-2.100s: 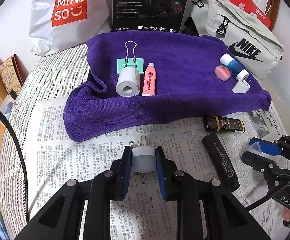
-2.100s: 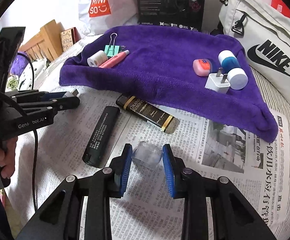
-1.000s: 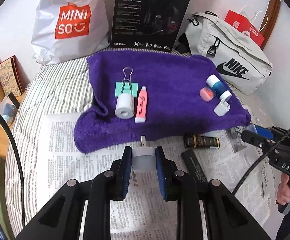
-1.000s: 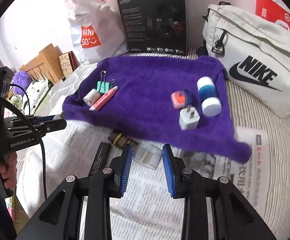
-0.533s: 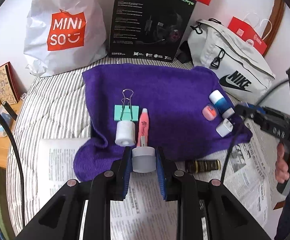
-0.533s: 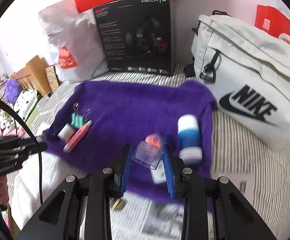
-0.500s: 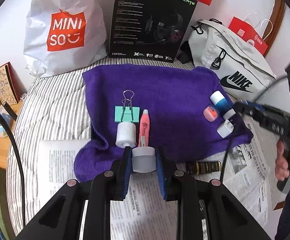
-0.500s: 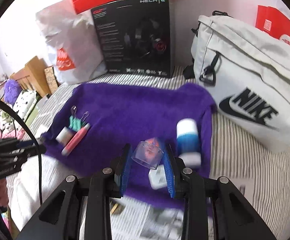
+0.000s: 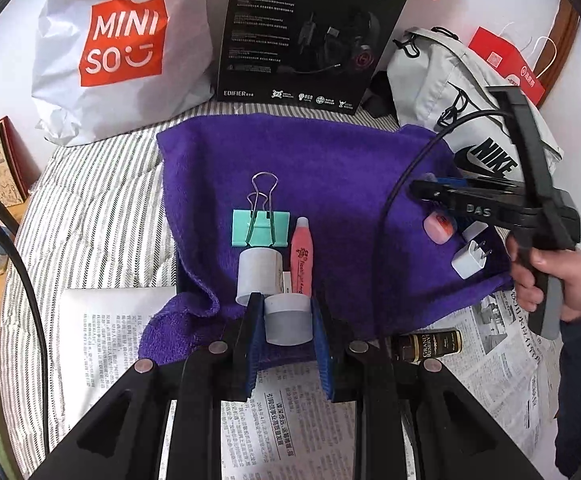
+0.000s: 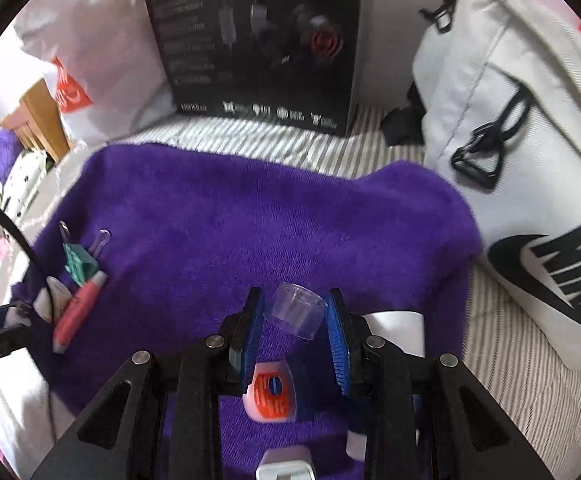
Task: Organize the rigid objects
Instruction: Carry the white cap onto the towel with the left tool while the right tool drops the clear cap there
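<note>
My left gripper (image 9: 287, 326) is shut on a small white cap (image 9: 288, 319), held over the near edge of the purple towel (image 9: 330, 160). Just beyond it lie a white tape roll (image 9: 259, 275), a pink tube (image 9: 302, 255) and a green binder clip (image 9: 260, 226). My right gripper (image 10: 295, 320) is shut on a clear plastic cap (image 10: 295, 311) above the towel's right part (image 10: 250, 232). Under it lie a pink-orange case (image 10: 272, 392), a white-capped bottle (image 10: 400, 330) and a white charger (image 10: 286, 466). The right gripper also shows in the left wrist view (image 9: 426, 191).
A Miniso bag (image 9: 122, 44), a black headphone box (image 9: 310, 32) and a white Nike bag (image 10: 522, 152) stand behind the towel. Newspaper (image 9: 114, 340) covers the striped bed in front. A dark tube (image 9: 428, 346) lies on the paper at the right.
Both grippers have moved forward from the newspaper over the towel, each still holding its cap. The right gripper now hangs over the pink case and bottle.
</note>
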Demonstrator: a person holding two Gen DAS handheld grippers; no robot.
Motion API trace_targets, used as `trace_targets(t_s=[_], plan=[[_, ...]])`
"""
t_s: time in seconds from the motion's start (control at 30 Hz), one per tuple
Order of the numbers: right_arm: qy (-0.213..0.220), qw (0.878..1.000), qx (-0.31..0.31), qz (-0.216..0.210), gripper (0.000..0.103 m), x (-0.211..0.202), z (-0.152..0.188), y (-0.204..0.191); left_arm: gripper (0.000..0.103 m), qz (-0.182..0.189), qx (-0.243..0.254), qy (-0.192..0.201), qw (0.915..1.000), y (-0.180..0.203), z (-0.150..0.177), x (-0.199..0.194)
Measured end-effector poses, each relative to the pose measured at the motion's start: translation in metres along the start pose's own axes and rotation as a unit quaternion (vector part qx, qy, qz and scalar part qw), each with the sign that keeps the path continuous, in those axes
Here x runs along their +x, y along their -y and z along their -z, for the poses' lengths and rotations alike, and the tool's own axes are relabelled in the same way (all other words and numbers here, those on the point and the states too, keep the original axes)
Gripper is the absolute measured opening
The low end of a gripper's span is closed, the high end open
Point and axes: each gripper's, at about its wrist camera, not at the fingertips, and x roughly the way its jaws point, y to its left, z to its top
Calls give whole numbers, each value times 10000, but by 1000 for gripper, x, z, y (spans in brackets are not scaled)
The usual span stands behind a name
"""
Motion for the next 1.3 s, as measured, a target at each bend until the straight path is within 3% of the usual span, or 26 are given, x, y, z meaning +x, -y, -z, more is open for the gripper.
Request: trace_targets(t_s=[0.43,0.53,0.73,1.03,1.3], plan=[[-156,9998,-126,39,32,16,-4,-1,23,56,-5,13,10000,-6,-2,0],[-214,9996,-171,-9,37,14,-4,1,23,17,4,-14,10000,-6,-1,-1],[-73,9997,-235,-39,46,-5,2,3,23,-29,1,-52,10000,-6,-1,1],[122,9999,16,9,47,-47,20,17,23,159,47,-71,9998,6,-9,7],[270,9992,290,-41,47,-76,51,27,23,192,250,-218,9993,29,-22,35]])
